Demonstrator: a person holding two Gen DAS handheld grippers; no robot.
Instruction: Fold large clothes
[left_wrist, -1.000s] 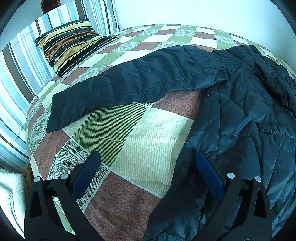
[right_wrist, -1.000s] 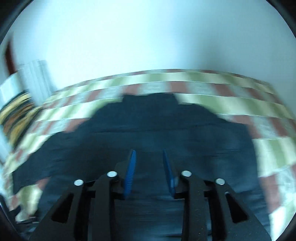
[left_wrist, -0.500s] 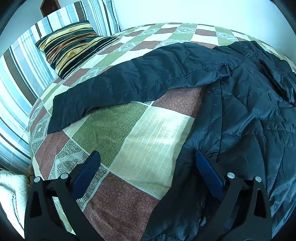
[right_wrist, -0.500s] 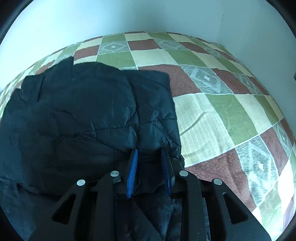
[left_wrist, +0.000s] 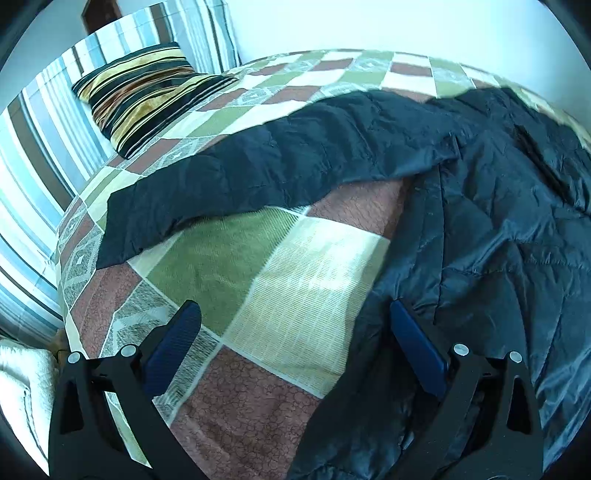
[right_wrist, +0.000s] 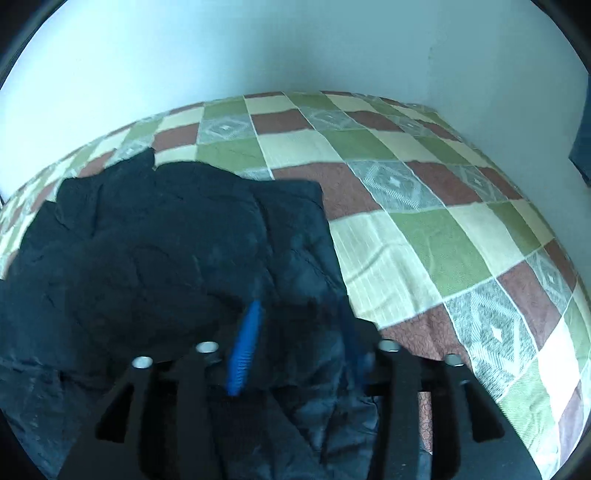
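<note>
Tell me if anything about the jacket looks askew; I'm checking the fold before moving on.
One sleeve of the dark jacket still stretches out flat across the checked bedspread toward the striped pillow, unfolded. Nothing looks torn or spilled.

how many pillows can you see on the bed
1: a striped pillow at the head of the bed, against the striped headboard, beyond the dark jacket's outstretched sleeve. Others could lie out of view.

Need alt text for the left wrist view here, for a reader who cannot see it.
A dark navy quilted jacket lies spread on a bed with a green, cream and brown checked bedspread, one long sleeve stretched out towards a striped cushion. The left gripper hangs open above the bedspread, its right blue pad at the jacket's edge, holding nothing.
</note>
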